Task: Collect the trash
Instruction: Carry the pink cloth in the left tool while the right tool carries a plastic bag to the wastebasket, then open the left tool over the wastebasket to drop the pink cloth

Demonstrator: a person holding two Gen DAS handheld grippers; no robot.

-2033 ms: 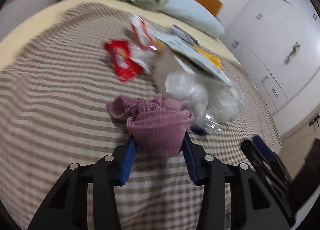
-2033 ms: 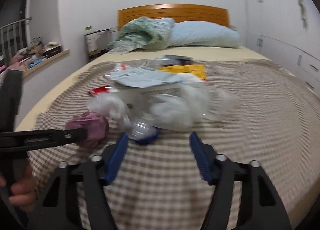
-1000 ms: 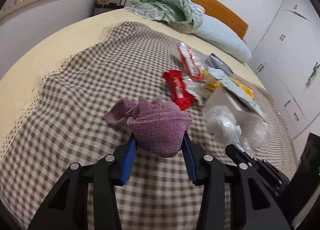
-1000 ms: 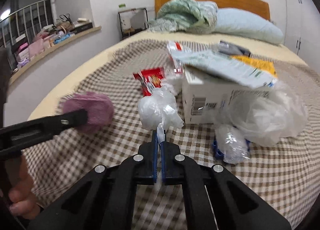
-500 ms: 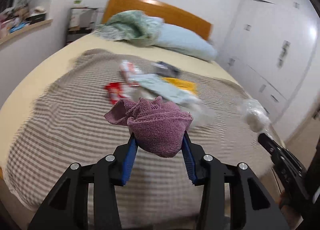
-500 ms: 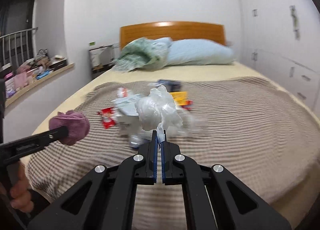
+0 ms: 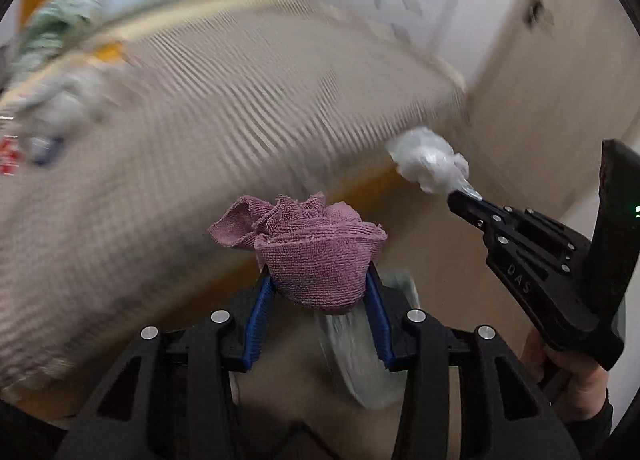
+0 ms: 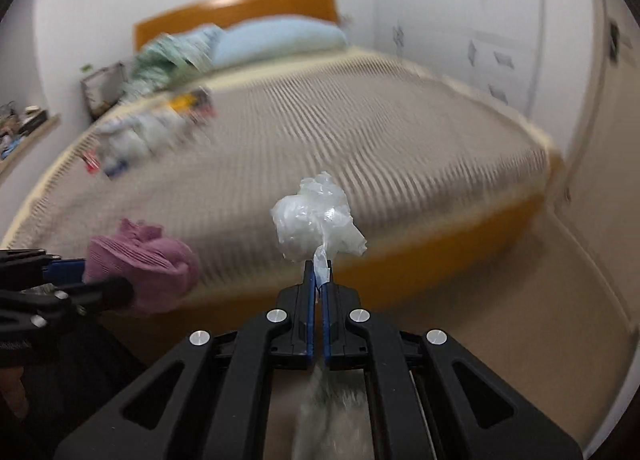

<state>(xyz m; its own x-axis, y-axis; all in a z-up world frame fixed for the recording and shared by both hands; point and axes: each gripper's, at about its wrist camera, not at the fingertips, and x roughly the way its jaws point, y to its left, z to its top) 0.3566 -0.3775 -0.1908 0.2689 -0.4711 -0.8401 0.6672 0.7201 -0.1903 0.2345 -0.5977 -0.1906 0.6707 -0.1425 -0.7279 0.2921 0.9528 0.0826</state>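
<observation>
My left gripper (image 7: 319, 284) is shut on a crumpled purple cloth (image 7: 312, 248), held in the air past the foot of the bed. The cloth also shows at the left of the right wrist view (image 8: 140, 260). My right gripper (image 8: 319, 276) is shut on the knotted end of a white plastic bag (image 8: 316, 215); the bag also shows in the left wrist view (image 7: 428, 163). A blurred pile of trash (image 8: 140, 135) lies on the far left of the checked bedspread (image 8: 320, 131). A pale blurred shape (image 7: 356, 348) lies below both grippers; I cannot tell what it is.
The bed has an orange wooden frame (image 8: 440, 244) and headboard (image 8: 236, 15), with a blue pillow (image 8: 280, 39) and green bedding (image 8: 168, 59). White cupboards (image 8: 480, 19) line the right wall. Beige floor (image 8: 520, 320) runs beside the bed.
Both grippers have swung right and back from the bed, off its foot, carrying the cloth and the plastic bag. The view now blurs with motion and shows floor.
</observation>
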